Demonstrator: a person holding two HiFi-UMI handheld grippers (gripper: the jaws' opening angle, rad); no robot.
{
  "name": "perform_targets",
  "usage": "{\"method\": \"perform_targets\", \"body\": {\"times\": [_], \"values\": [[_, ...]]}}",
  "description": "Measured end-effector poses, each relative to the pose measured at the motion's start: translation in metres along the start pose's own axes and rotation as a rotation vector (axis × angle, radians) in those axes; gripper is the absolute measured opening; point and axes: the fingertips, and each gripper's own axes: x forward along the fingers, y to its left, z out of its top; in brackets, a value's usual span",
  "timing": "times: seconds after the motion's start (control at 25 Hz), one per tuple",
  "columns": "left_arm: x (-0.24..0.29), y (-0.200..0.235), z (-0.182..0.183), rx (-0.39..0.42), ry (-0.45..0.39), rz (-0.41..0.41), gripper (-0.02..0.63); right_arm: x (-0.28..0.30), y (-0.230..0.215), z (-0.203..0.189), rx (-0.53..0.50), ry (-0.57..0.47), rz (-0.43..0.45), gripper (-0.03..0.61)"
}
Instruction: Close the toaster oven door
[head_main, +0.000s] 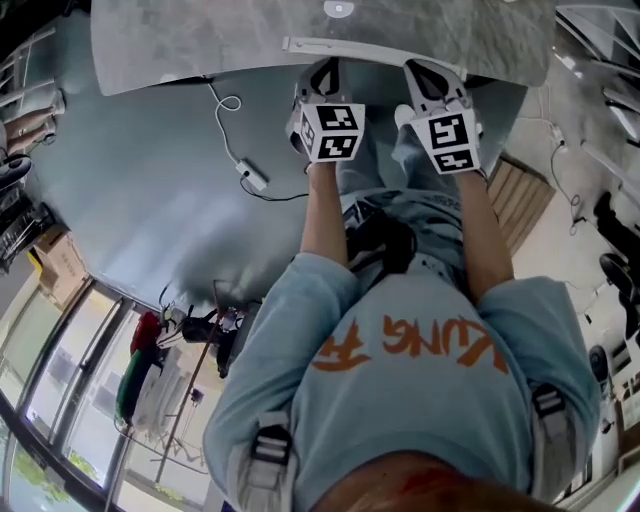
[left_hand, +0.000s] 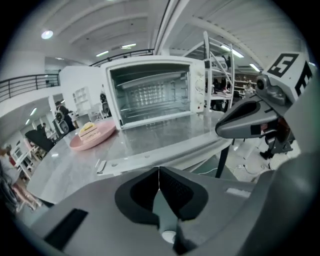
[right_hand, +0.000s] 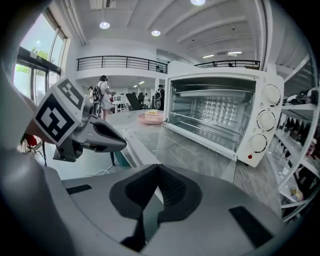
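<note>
Hovering before the toaster oven (right_hand: 220, 117), the left gripper (left_hand: 159, 175) and right gripper (right_hand: 158, 172) are both closed and empty — probably to nudge up its door (right_hand: 200, 152), which lies folded flat in front.

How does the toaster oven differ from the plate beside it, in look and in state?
The toaster oven is a white box; the plate is pink, round and flat. The toaster oven stands open with no food inside; the plate carries a piece of food. Both rest on the grey table.
</note>
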Motion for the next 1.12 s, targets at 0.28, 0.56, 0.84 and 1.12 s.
{"method": "perform_targets", "body": {"times": [0.28,0.56,0.84,1.12], "values": [[0.010,0.001,0.005,0.133,-0.016,-0.043,0.002,0.000,0.007,-0.011,-0.050,0.046,-0.084,-0.003],[0.009,-0.005,0.005,0.215,0.015,-0.102,0.002,0.002,0.005,-0.034,-0.142,0.159,-0.187,-0.003],[-0.007,-0.002,0.018,0.316,-0.008,-0.069,0.002,-0.007,0.001,-0.027,-0.347,0.200,-0.327,-0.002],[-0.016,-0.003,0.029,0.423,-0.012,-0.046,0.005,-0.017,0.001,-0.017,-0.400,0.171,-0.308,0.052]]}}
